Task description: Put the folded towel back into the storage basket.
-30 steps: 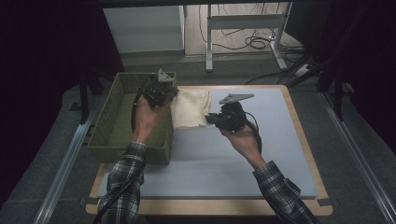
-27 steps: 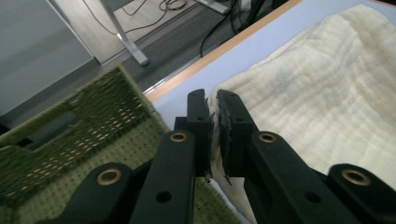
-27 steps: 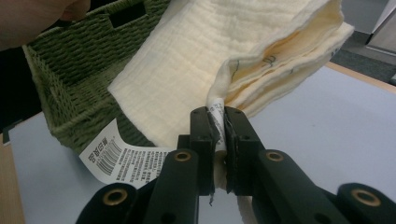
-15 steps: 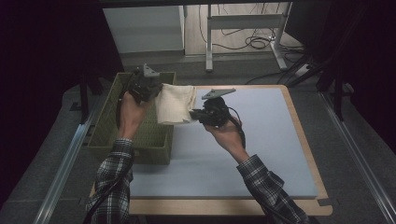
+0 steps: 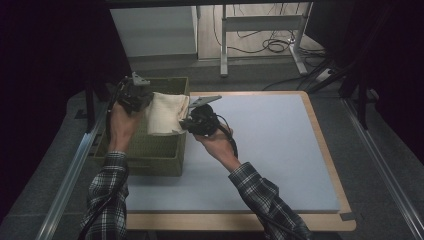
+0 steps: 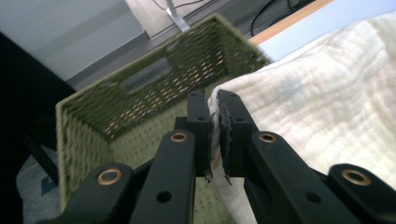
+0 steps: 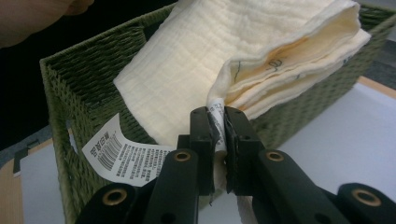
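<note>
Left gripper (image 5: 141, 100) clamped on one edge of folded cream cloth (image 5: 166, 114), above far left part of green woven basket (image 5: 150, 157). Right gripper (image 5: 186, 122) pinched on opposite cloth edge, at basket's right rim. Cloth hanging between both, over basket opening; white barcode label (image 7: 122, 151) dangling from underside. Basket at left edge of pale blue mat (image 5: 260, 145), wood-bordered tabletop (image 5: 320, 130) beneath. Right of basket, bare mat. Beyond basket: grey floor, white cabinet (image 5: 152, 30), metal table legs (image 5: 260, 25), loose cables (image 5: 272, 46). Dark surroundings left and right.

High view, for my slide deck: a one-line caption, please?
Both grippers hold a folded cream cloth over the green woven basket.
</note>
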